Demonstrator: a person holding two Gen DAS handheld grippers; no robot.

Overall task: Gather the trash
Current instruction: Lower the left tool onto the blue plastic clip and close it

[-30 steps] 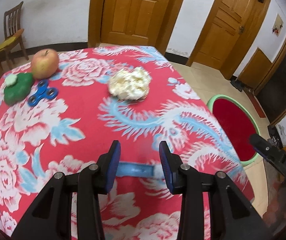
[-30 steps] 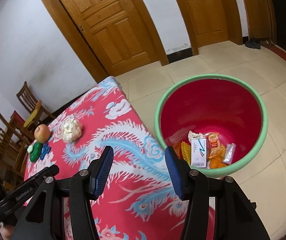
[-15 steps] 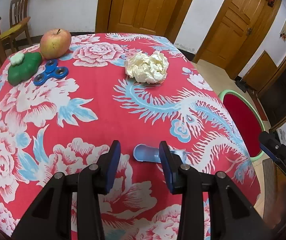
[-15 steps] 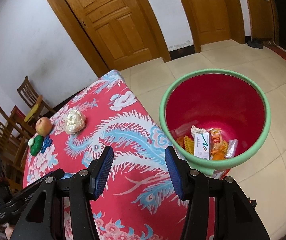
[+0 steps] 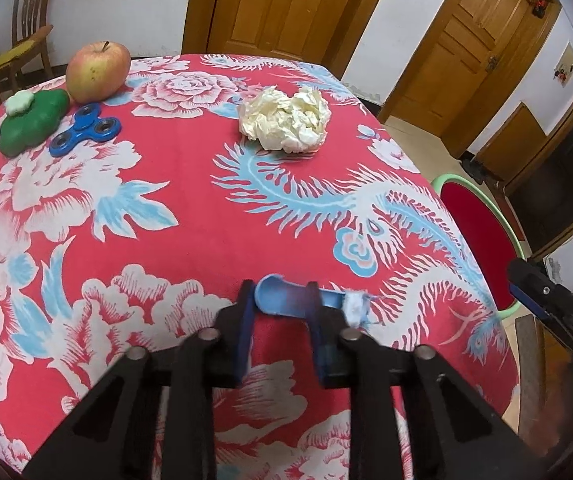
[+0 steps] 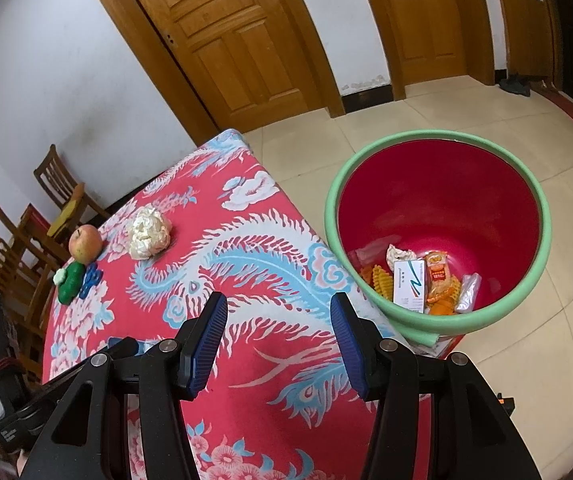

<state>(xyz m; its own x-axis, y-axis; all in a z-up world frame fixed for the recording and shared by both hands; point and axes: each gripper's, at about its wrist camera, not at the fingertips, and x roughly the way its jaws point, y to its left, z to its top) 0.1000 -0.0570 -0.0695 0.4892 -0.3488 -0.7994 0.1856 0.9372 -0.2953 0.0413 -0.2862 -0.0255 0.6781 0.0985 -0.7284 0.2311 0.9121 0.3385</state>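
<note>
A small blue plastic scoop (image 5: 282, 300) with a white fluff at one end lies near the front of the red flowered tablecloth (image 5: 206, 200). My left gripper (image 5: 280, 320) is closing on it: its rounded end sits between the pads, and the right finger crosses its handle. A crumpled white paper ball (image 5: 286, 120) (image 6: 148, 232) lies further back. My right gripper (image 6: 278, 320) hangs open and empty over the table's edge, beside the red bin with a green rim (image 6: 366, 152), which holds several wrappers.
An apple (image 5: 96, 70), a green toy (image 5: 30, 124) and a blue fidget spinner (image 5: 86, 130) sit at the table's far left corner. Wooden chairs (image 6: 58, 188) stand beyond it. The bin (image 5: 470, 216) stands on the tiled floor off the table's right edge.
My left gripper came down toward the table and its jaws narrowed from wide apart to tight around the blue scoop. The right gripper stayed open and almost still.
</note>
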